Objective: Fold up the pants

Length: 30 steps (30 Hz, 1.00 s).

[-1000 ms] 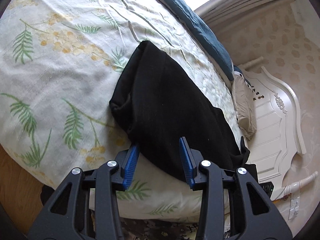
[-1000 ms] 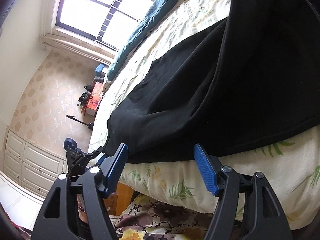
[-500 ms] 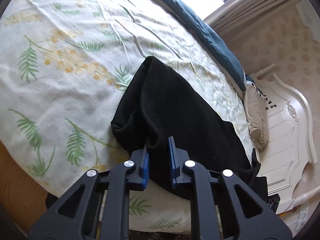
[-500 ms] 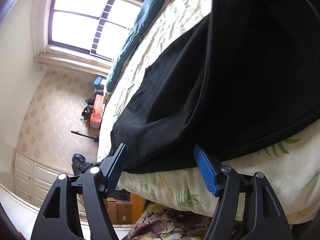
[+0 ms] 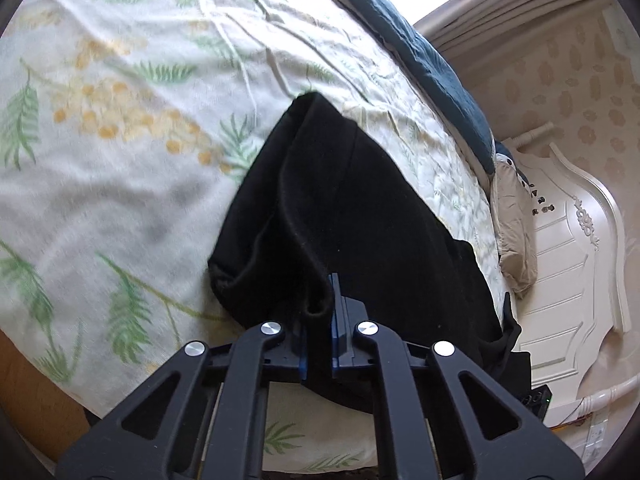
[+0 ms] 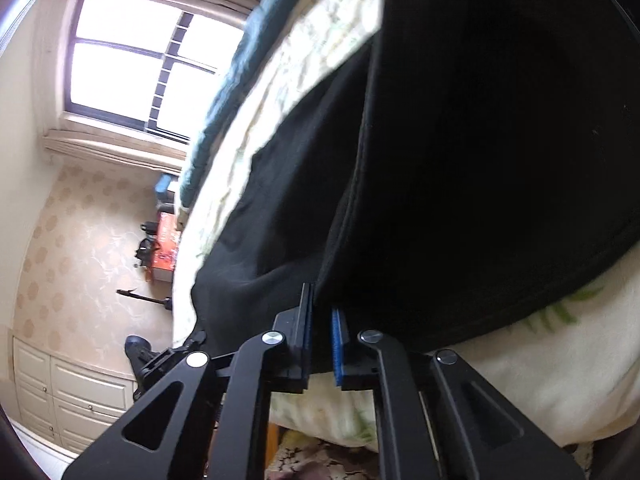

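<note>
Black pants (image 5: pixel 360 216) lie in a long strip on a bed with a pale leaf-print cover (image 5: pixel 120 120). My left gripper (image 5: pixel 318 316) is shut on the pants' near edge, with a fold of black cloth bunched between the blue pads. In the right wrist view the pants (image 6: pixel 480 160) fill the upper right. My right gripper (image 6: pixel 320 320) is shut on their lower edge near the bed's side.
A dark teal blanket (image 5: pixel 432 60) runs along the bed's far side. A beige pillow (image 5: pixel 516 236) and a white headboard (image 5: pixel 576 248) stand at the right. A bright window (image 6: pixel 132 64), white drawers (image 6: pixel 72 396) and an orange box (image 6: pixel 166 252) lie beyond the bed.
Both grippers have closed from wide open onto the near edge of the pants. The left one closed first. The right view has tilted closer to the cloth.
</note>
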Available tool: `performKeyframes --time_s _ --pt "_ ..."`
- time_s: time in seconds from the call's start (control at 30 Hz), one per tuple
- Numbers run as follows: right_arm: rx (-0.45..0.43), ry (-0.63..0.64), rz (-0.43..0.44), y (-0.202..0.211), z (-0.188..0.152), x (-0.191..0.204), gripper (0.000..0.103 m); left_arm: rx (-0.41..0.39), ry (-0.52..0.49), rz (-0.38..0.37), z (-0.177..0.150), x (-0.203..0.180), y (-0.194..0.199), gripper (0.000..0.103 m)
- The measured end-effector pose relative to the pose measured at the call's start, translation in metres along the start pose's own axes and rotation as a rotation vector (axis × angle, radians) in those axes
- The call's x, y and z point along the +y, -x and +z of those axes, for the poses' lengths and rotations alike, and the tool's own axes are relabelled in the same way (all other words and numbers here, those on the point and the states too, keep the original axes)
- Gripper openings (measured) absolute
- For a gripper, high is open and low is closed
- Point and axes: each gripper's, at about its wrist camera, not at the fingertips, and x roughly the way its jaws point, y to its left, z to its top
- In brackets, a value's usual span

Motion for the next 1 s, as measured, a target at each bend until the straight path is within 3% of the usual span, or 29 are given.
performKeyframes --time_s 0.2,0.27,0.37,0.47,0.5,0.53,0.63,0.7,0.77,0.97,1.0 --pt "0.067 0.02 -0.029 -0.009 -0.023 -0.011 0.007 0.002 0.006 -0.008 0.006 0.013 0.0 0.007" --pt "0.078 -0.006 0.028 -0.009 -0.021 -0.021 0.007 0.009 -0.011 -0.022 0.007 0.014 -0.002 0.007" --pt "0.077 -0.008 0.083 0.013 -0.012 -0.02 0.016 0.014 -0.06 -0.024 0.006 0.008 0.005 0.008" --pt "-0.025 -0.013 0.106 0.068 0.005 -0.027 0.047 -0.011 -0.141 0.029 0.001 -0.004 0.024 0.015" --pt "-0.081 -0.035 0.113 0.09 0.013 -0.034 0.063 -0.025 -0.172 0.054 -0.002 -0.009 0.032 0.018" --pt "-0.167 -0.074 0.129 0.121 0.025 -0.049 0.067 -0.039 -0.197 0.076 -0.004 -0.014 0.039 0.027" --pt "-0.397 -0.222 0.153 0.197 0.052 -0.103 0.067 -0.095 -0.228 0.108 -0.002 -0.029 0.054 0.051" --pt "-0.558 -0.363 0.195 0.24 0.067 -0.15 0.067 -0.126 -0.246 0.109 0.001 -0.042 0.054 0.056" --pt "-0.645 -0.464 0.232 0.258 0.077 -0.184 0.067 -0.14 -0.281 0.126 0.006 -0.057 0.043 0.071" --pt "-0.689 -0.654 0.324 0.253 0.109 -0.247 0.07 -0.12 -0.285 0.176 0.005 -0.083 -0.006 0.08" --pt "-0.695 -0.665 0.326 0.255 0.113 -0.254 0.062 -0.109 -0.298 0.198 0.003 -0.086 -0.015 0.08"
